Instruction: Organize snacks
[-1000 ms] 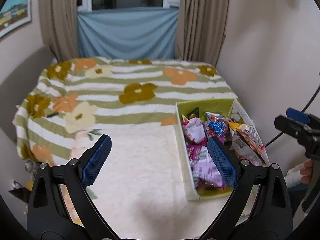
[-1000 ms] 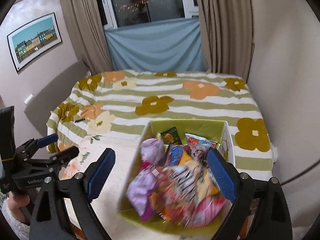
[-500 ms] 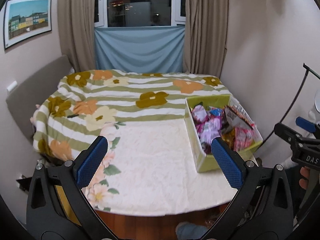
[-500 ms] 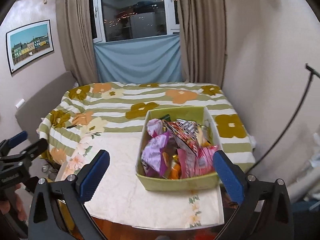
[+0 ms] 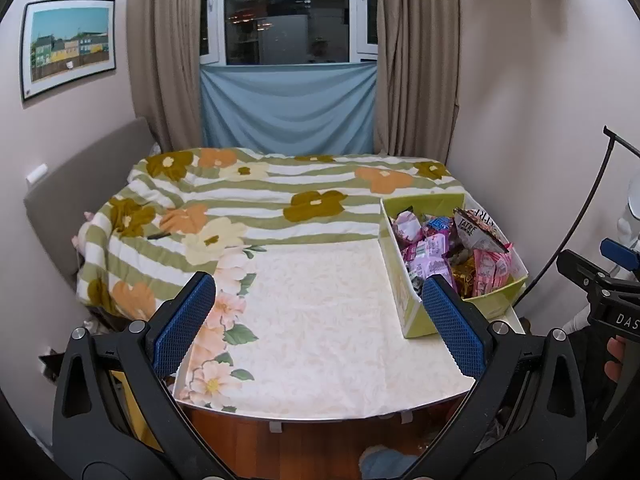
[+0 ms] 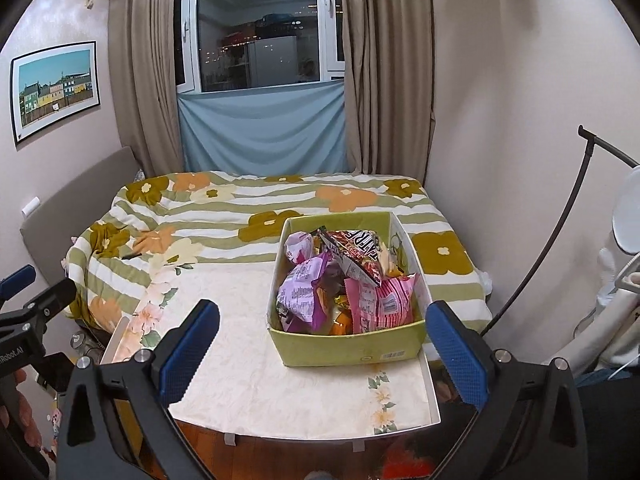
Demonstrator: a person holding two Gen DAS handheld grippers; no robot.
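On the table point(image 6: 304, 384), a snack-filled box point(image 6: 352, 350) sits before both gaping grippers.

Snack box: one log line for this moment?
snack box: full, on table | left gripper: open, empty | right gripper: open, empty

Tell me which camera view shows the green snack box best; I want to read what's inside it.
The right wrist view: the green snack box sits near centre, its near wall and the packets inside facing the camera. In the left wrist view the box lies off to the right, seen at a slant, its near corner behind one finger of the claw.
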